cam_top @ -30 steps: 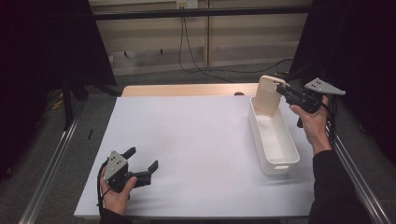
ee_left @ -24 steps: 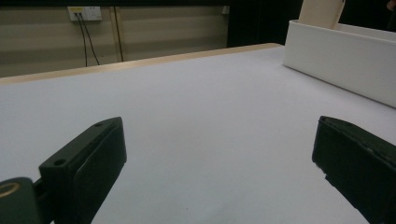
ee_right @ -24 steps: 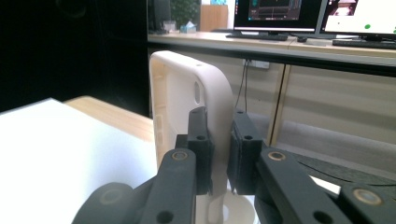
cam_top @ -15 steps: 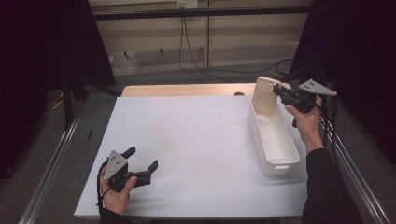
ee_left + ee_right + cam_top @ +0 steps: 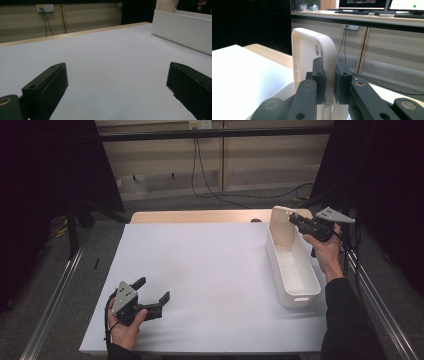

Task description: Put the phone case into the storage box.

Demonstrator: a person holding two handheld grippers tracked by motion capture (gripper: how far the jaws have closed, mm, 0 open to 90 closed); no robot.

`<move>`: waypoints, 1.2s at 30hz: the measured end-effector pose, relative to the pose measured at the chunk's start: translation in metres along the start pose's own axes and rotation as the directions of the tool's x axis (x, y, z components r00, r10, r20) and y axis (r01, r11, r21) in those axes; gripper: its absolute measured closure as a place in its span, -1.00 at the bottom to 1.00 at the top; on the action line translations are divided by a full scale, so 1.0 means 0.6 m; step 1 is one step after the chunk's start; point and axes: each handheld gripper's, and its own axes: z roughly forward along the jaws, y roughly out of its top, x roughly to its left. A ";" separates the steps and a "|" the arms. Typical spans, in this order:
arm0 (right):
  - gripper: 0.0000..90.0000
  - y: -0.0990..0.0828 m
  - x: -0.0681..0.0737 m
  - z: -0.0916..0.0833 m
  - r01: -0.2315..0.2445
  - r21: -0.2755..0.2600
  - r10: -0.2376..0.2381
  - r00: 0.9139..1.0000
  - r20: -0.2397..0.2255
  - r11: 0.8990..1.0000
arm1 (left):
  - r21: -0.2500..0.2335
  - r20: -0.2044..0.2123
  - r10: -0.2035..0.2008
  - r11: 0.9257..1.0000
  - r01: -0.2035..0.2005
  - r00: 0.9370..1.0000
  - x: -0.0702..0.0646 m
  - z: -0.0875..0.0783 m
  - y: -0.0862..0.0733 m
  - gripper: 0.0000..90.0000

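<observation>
A long white plastic bin (image 5: 295, 270) lies lengthwise along the right side of the table. Its near end rests on the white tabletop (image 5: 200, 265) and its far end looks raised a little. My right gripper (image 5: 293, 218) is shut on the bin's far end wall. In the right gripper view the two black jaws pinch the rounded rim of the bin (image 5: 312, 47) from both sides, gripper (image 5: 329, 75). My left gripper (image 5: 152, 289) rests near the table's front left, open with nothing between its jaws. In the left gripper view, gripper (image 5: 117, 68), the bin's side wall (image 5: 180, 30) stands far off.
A wooden strip (image 5: 200, 216) runs along the table's far edge. Metal rails (image 5: 60, 290) flank both sides of the table. Cables (image 5: 210, 180) hang on the back wall. A wide stretch of white tabletop lies between the two hands.
The right hand has come down a little with the bin's far end, which now stands lower. The left hand has not moved.
</observation>
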 end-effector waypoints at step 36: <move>0.59 -0.005 -0.009 0.029 -0.019 0.045 0.014 0.993 0.118 0.999 | 0.011 0.005 -0.018 1.000 0.018 1.000 0.003 0.007 -0.003 -0.91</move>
